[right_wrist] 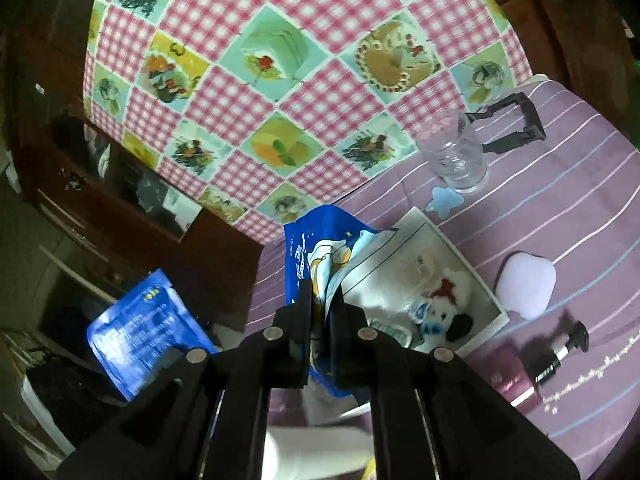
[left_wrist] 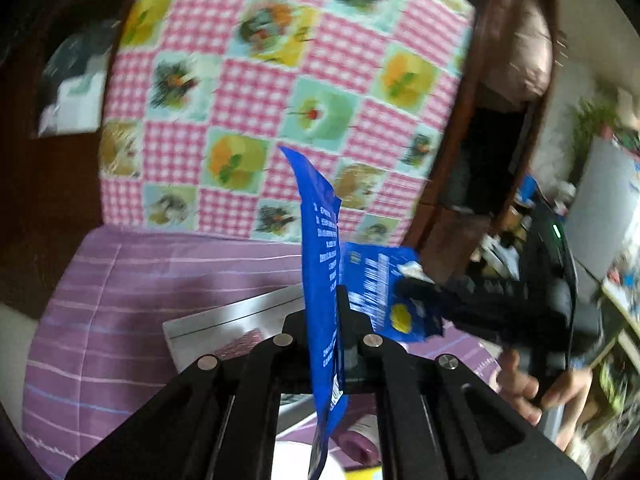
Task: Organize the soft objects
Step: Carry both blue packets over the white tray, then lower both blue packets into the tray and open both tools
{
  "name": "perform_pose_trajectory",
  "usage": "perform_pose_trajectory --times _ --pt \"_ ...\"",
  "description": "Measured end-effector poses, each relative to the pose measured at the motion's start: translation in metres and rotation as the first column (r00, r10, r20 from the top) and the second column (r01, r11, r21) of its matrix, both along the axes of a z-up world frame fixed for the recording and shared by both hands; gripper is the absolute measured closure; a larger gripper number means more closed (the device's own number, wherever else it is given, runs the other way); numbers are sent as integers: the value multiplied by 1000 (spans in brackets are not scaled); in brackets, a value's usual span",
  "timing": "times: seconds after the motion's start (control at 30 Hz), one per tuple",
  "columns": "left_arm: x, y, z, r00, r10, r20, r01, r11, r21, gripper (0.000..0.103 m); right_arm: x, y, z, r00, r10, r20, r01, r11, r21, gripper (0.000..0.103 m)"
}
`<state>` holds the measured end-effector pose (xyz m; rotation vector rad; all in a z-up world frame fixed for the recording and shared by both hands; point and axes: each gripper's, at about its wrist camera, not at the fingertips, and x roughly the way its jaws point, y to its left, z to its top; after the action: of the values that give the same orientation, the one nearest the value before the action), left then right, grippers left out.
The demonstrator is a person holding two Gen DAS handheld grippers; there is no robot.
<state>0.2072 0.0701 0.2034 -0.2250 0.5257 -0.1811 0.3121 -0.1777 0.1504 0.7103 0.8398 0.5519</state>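
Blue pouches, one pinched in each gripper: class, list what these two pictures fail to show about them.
- Left gripper pouch: left wrist view shows it edge-on; print blurred, unreadable; lower end hidden behind the gripper frame.
- Right gripper pouch: right wrist view; fingers cover its lower part, so contents and full picture cannot be told.

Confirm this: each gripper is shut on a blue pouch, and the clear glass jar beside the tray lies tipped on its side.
Not quite. The clear glass jar stands upright on the purple striped cloth, as the right wrist view shows. The rest holds: the left gripper and the right gripper are each shut on a blue pouch, beside the tray.
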Motion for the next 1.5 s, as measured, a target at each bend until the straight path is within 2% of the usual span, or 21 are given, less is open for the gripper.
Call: perform_pose_trajectory --times 0.17,0.3,0.37,0.4,0.47,0.53,0.63,0.73,0.83,0.9,0.97,1.03,1.07,1.1,1.17,1.27,1.43,1.5 --pt "20 33 -24 999 30 -33 -33 994 -105 99 28 -6 -42 994 0 -107 6 998 57 95" --pt "36 63 -43 996 64 -64 -77 971 -226 99 34 -12 -52 993 -16 -115 25 997 74 95" --pt "47 78 -60 989 94 -115 -123 952 -280 99 36 -16 -56 994 -21 -108 31 995 99 95" --pt "52 86 -68 986 92 -136 -131 938 -320 99 37 -18 -59 994 -25 -108 37 993 108 95" --pt "63 104 -94 984 26 -174 -107 874 -474 99 40 -20 -67 992 -36 -120 51 991 120 95" --pt "75 120 -124 975 -2 -223 -127 816 -564 99 44 -20 -76 989 -36 -145 55 990 133 95" --pt "87 127 -154 948 13 -318 -201 797 -569 99 48 -15 -90 983 -21 -184 50 987 152 95" --pt "97 120 -171 928 -27 -373 -200 807 -556 99 50 -6 -97 981 -19 -191 48 988 147 93" --pt "105 107 -181 902 -40 -431 -203 841 -501 98 52 9 -103 983 -8 -181 37 986 160 92" --pt "106 104 -183 883 -8 -469 -232 861 -453 91 54 16 -108 984 -12 -175 44 982 183 87" --pt "103 107 -181 879 38 -475 -261 873 -412 66 53 19 -113 983 -38 -180 72 981 182 77" --pt "99 108 -176 894 51 -445 -257 872 -416 51 55 20 -113 980 -53 -193 79 989 127 67" --pt "96 109 -173 901 39 -432 -243 871 -427 41 55 20 -112 980 -55 -189 76 992 105 58" --pt "95 109 -170 906 27 -423 -228 873 -432 37 54 18 -108 983 -62 -171 77 994 80 52" --pt "92 107 -162 909 44 -415 -224 890 -397 26 52 13 -100 988 -86 -130 92 995 40 51" --pt "89 103 -151 905 99 -413 -245 917 -316 26 49 2 -88 992 -94 -89 94 996 -3 50" --pt "85 103 -144 920 35 -389 -189 912 -364 26 48 -19 -74 988 -139 -72 128 982 -140 50" --pt "90 100 -147 915 6 -403 -170 912 -372 26 48 -27 -72 985 -152 -82 137 975 -173 50"
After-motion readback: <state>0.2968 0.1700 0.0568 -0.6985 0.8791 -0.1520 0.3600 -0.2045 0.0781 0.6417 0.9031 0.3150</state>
